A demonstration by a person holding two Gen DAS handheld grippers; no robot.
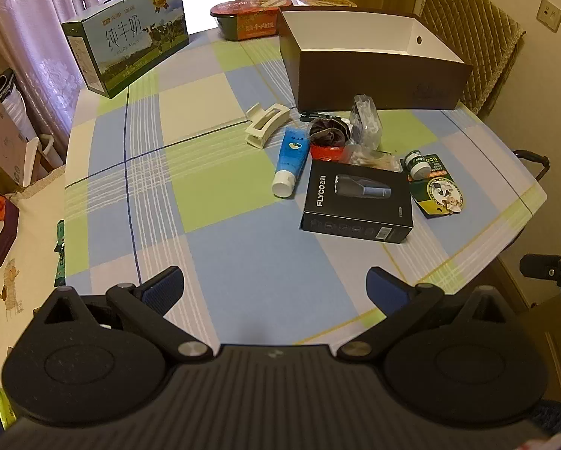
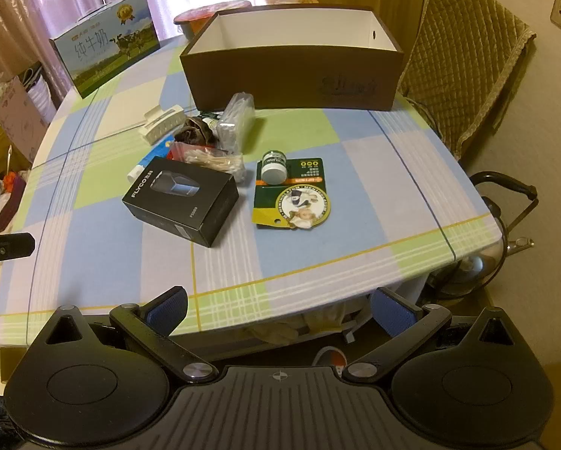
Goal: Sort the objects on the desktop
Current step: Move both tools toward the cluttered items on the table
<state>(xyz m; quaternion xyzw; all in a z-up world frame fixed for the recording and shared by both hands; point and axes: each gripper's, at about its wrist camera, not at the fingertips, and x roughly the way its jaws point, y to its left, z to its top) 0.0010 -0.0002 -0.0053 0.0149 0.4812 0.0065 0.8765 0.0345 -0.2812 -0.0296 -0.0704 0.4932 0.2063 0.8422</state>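
Sorting not yet begun, judging by the open brown box (image 2: 291, 75) at the far side of the checked tablecloth (image 1: 224, 255), white walls bare as far as visible, floor hidden behind the near wall in both views. Everything loose in a cluster just in front of it: black shaver box (image 2: 181, 202) nearest, blue tube (image 1: 291, 161) beside it, white hair claw (image 1: 266, 124) to the far left, dark scrunchie (image 1: 327, 131), clear bag of cotton swabs (image 2: 212, 159), clear plastic packet (image 2: 237, 116) close to the box wall, and small white-capped jar (image 2: 273, 167) lying on a green carded pack (image 2: 293, 197). Left gripper (image 1: 276, 285) spread wide over bare cloth, holding nothing; right gripper (image 2: 280, 309) likewise spread and empty, hanging at the table's near edge. Blue tube shown whole from the left wrist only, mostly hidden behind the shaver box from the right. Kettle (image 2: 501, 232) beyond the table edge plain from the right wrist, only its handle from the left.
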